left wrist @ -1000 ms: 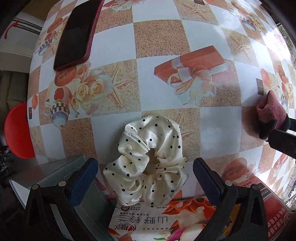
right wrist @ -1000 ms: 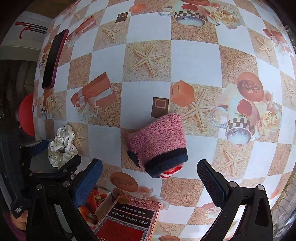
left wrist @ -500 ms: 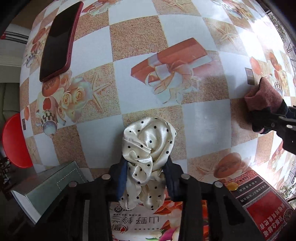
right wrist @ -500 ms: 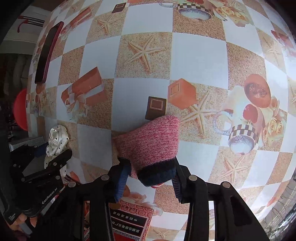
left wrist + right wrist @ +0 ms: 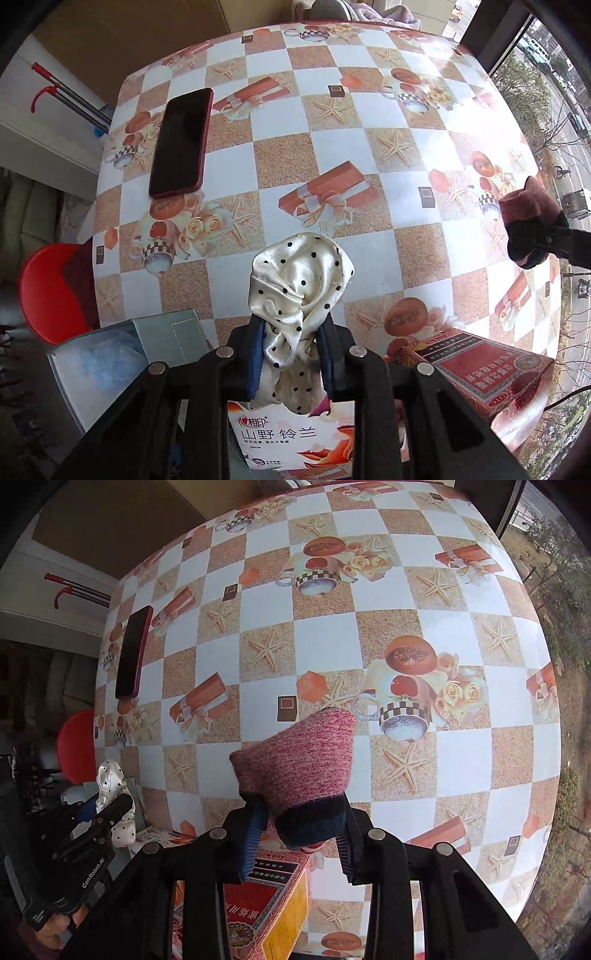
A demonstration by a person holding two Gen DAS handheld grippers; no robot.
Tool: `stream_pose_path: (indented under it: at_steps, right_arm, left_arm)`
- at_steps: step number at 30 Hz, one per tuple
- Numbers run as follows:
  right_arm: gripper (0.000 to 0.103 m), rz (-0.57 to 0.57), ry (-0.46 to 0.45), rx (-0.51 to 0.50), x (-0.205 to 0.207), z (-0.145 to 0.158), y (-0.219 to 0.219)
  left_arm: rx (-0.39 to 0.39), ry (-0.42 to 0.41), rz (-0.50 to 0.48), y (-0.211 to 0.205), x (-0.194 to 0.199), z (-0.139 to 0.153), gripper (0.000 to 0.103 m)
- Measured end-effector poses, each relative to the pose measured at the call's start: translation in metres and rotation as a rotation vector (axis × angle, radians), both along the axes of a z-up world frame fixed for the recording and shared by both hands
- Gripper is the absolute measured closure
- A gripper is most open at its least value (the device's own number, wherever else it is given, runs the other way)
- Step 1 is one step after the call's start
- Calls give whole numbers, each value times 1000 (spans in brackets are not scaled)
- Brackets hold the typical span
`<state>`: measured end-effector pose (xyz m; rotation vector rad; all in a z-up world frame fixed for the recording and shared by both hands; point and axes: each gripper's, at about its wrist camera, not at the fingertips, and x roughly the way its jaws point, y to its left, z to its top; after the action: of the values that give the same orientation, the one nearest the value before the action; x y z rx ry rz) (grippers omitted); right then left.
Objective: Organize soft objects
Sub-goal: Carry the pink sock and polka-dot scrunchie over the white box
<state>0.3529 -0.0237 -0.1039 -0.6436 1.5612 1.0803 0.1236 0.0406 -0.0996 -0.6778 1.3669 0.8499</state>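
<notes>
And up they come! A second ago both of our claws sat spread wide around their targets on the surface point(image 5: 332, 147); now the left claw point(image 5: 291, 354) is pinched tight on the polka-dot scrunchie point(image 5: 299, 273), and the right claw point(image 5: 295, 834) is clamped on the dark cuff of the pink knit sock point(image 5: 295, 764). Both soft things have left the checkered surface: the scrunchie, which lay flat as a ring, now bunches up into a tall satin knot above the left claw's fingers, and we see the sock hanging in the air off to the right of it.

So we judge the pick-up done for both pieces at once, and the carry is what's left. Just left of the scrunchie sits a grey open box point(image 5: 110, 354) with something pale blue inside, which looks to us like the likely home for these, though we can't be sure. The phone point(image 5: 181, 144) lies well beyond the scrunchie, out of our way. The grips look snug; satin is slippery, so we watch that one.
</notes>
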Motion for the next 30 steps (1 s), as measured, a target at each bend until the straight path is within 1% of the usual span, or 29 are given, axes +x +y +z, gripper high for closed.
stream_pose_path:
  at_steps: [4,8,14,17,20,24,30]
  right_arm:
    - [66,-34,-7,43,-23,24,-12]
    - [66,-40,-1,81,-47,49,-26]
    - [66,3,4,146,-97,84,-35]
    - [66,42,9,170,-127,96,-35]
    - [66,91,17,180,-159,101,-35]
    - [66,159,24,175,-200,99,-35]
    - [66,262,35,160,-258,93,-35]
  left_arm:
    - [34,-47,6,-8,-18,26,75]
    - [54,-86,22,-23,-42,48,75]
    - [76,-114,59,-46,-86,70,75]
    - [87,-121,78,-59,-110,77,75]
    - [103,-122,97,-72,-133,83,75]
    - [112,-114,125,-89,-162,85,75]
    - [95,-104,190,-108,-205,78,75]
